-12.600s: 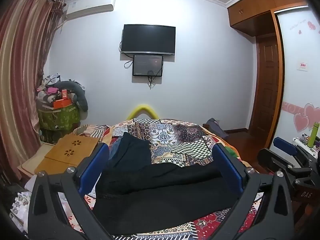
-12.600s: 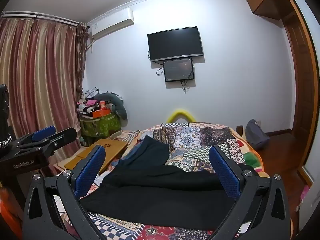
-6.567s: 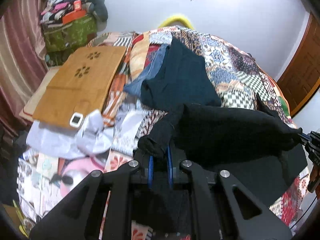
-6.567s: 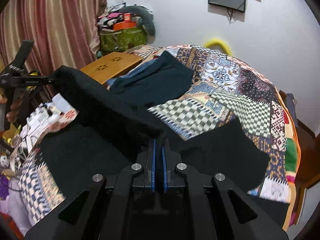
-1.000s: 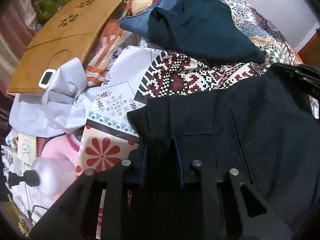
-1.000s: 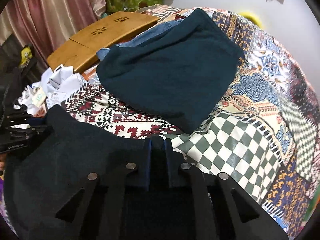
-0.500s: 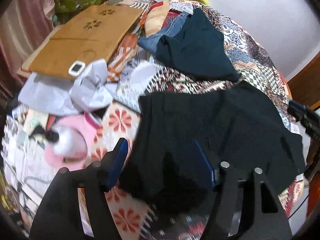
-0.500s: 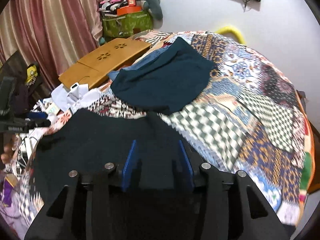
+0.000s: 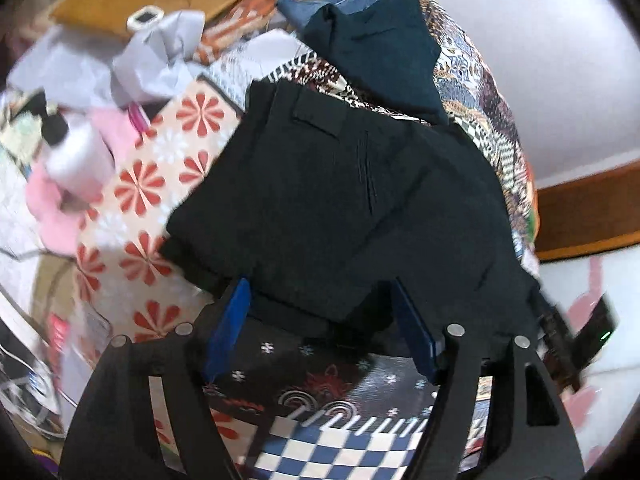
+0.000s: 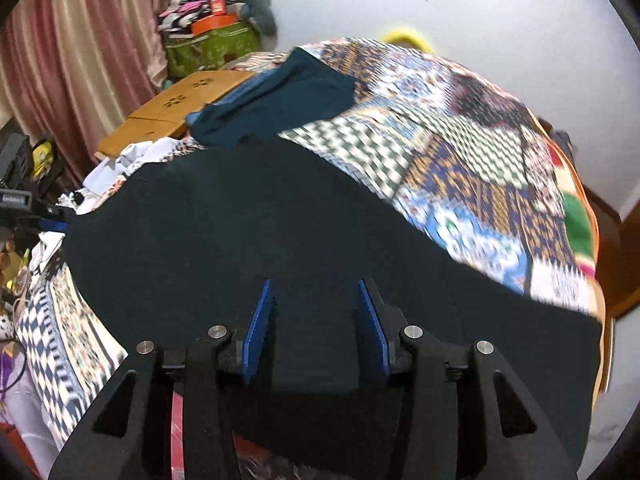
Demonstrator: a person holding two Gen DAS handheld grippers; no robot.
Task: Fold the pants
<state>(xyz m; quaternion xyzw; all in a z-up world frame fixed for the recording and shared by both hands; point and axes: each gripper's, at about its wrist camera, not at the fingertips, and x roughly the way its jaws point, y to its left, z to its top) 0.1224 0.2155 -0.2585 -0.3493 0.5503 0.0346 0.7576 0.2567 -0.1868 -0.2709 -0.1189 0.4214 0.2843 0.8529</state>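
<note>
Pants point(image 9: 360, 184), matte black, folded flat

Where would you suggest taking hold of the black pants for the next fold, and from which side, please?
Probably the near corners of the black pants, from the near bed edge. They lie flat, pocket side up, across the patterned bedspread, their near edge just beyond the left gripper, whose jaws are opening and empty. The right gripper is open over the cloth.
</note>
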